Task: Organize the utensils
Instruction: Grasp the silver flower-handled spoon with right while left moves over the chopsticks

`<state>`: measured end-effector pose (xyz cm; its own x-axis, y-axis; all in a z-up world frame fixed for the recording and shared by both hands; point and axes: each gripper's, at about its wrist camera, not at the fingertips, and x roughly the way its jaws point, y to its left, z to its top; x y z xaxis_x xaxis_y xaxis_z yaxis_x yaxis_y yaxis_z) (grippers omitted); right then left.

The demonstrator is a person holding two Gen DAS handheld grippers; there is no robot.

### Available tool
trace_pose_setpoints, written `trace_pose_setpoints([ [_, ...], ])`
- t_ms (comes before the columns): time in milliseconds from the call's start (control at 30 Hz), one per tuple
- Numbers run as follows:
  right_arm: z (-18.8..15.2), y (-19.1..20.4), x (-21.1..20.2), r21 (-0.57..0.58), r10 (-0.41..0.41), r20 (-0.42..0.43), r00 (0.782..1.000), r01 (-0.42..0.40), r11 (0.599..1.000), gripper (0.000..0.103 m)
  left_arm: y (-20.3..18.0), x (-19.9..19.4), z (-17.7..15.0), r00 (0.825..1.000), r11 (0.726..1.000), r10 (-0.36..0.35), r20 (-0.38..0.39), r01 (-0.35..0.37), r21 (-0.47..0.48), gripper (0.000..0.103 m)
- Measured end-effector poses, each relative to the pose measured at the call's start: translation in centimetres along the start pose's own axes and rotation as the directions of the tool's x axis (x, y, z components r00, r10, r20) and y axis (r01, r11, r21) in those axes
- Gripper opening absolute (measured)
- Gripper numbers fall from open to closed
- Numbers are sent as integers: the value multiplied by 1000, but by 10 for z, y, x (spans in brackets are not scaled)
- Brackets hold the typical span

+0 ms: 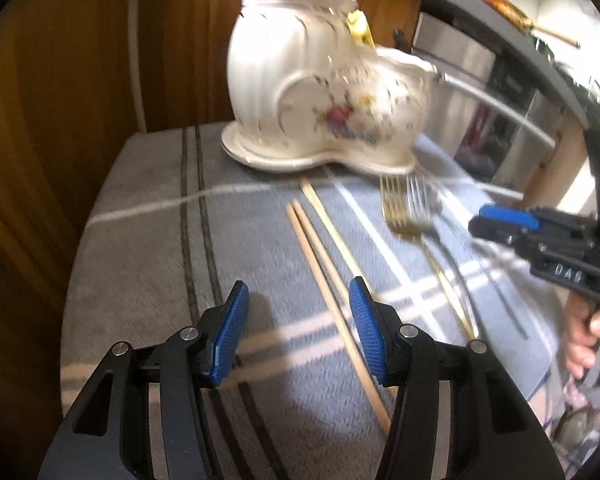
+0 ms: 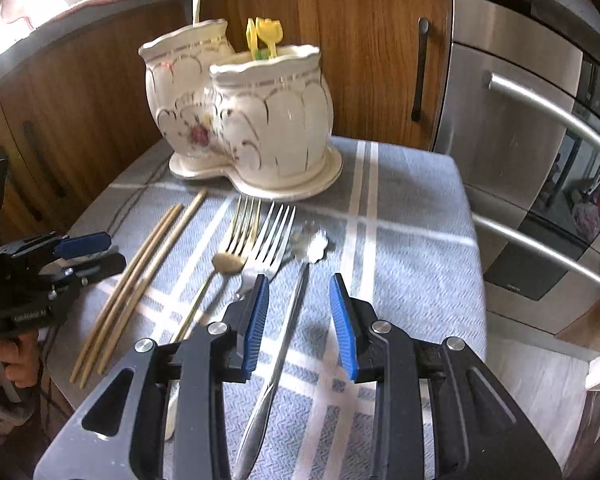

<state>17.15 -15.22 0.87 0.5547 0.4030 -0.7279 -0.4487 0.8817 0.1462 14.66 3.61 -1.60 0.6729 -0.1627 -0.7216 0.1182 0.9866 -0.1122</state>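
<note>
A white floral ceramic holder [image 1: 312, 92] [image 2: 252, 120] with two compartments stands at the back of the striped cloth; yellow plastic pieces [image 2: 266, 36] stick out of its front compartment. Three wooden chopsticks [image 1: 320, 256] [image 2: 148, 272] lie in front of it, beside a gold fork [image 1: 396, 208] [image 2: 244, 220] and a silver fork [image 1: 420, 200] [image 2: 276, 228]. A silver flower-bowled spoon [image 2: 312, 244] lies furthest right. My left gripper [image 1: 298, 284] [image 2: 84, 248] hovers open over the chopsticks, one stick running by its right finger. My right gripper [image 2: 299, 280] [image 1: 508, 220] is open above the spoon's handle, not touching it.
The grey-and-blue striped cloth [image 1: 148, 240] [image 2: 400, 240] covers a small table that drops off at left, right and front. Wooden cabinet doors [image 2: 360, 40] stand behind it, and a stainless oven with bar handles [image 2: 540, 120] to the right. A person's hand [image 1: 588, 332] holds the right gripper's grip.
</note>
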Motion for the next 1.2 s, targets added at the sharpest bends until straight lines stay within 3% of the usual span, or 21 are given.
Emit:
trace_pose_setpoints([
  [333,-7,-4,11,-5,-20,-42,999,20,1000,32,-14,5,0,992,989,123,-23,-121,91,54],
  [600,-1,7,16,-66,-60,-72,996,56,996,30,-5,2,0,991,989,126,-41,-123,79,54],
  [733,1,15,16,-107,-57,-97,994,47,993,11,-3,0,1,990,989,123,-72,-116,94,54],
  [800,1,16,16,-129,-62,-106,992,48,990,6,-3,-1,1,989,988,117,-88,-107,116,54],
  [1033,5,-6,13,-124,-47,-156,987,27,992,3,5,-2,3,987,987,111,-119,-95,132,54],
  [1200,13,-17,17,-153,-31,-226,974,-4,988,3,2,-3,3,985,985,92,-143,-69,160,42],
])
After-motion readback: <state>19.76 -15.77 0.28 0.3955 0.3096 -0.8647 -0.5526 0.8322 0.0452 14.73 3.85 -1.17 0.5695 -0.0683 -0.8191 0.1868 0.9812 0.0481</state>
